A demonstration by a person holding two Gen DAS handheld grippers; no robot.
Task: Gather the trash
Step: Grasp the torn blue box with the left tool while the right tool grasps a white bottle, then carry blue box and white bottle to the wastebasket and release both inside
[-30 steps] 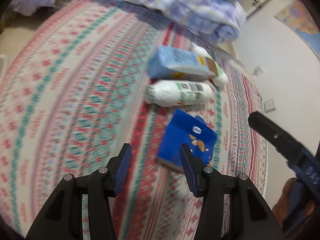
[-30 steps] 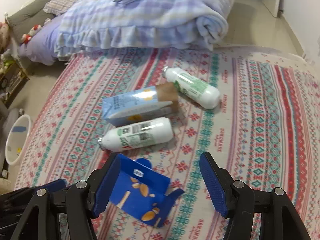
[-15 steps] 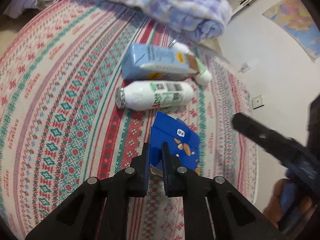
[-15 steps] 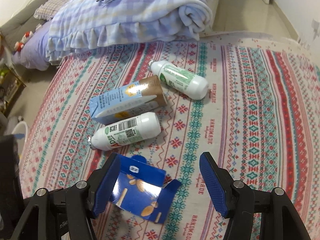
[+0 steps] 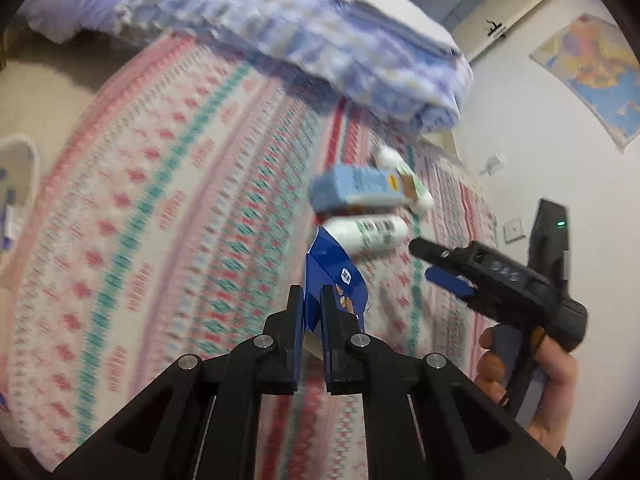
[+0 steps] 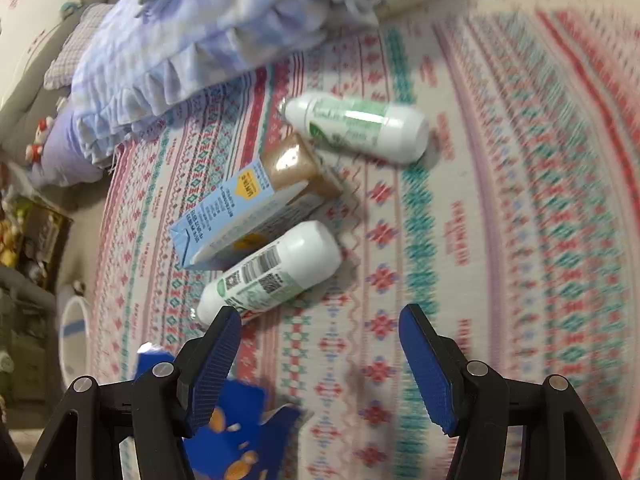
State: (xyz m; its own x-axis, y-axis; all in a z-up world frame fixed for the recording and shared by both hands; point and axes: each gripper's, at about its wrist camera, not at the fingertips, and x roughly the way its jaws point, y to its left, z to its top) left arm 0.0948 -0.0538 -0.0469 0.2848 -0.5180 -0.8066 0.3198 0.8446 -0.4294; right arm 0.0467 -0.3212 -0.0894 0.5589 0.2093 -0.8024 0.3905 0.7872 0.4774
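Bottle (image 6: 272,272) nearest me lies on the bedspread (image 6: 520,200) just ahead of my right gripper (image 6: 320,344), long axis slanting up-right, jaws wide and empty. Left gripper (image 5: 311,312) is clamped on the blue wrapper (image 5: 336,272), so right's closer.

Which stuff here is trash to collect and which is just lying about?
Trash: dark blue box, pinched in the left gripper; light blue carton; near bottle; far bottle.
Lying about: folded blanket; patterned bedspread; wall map.
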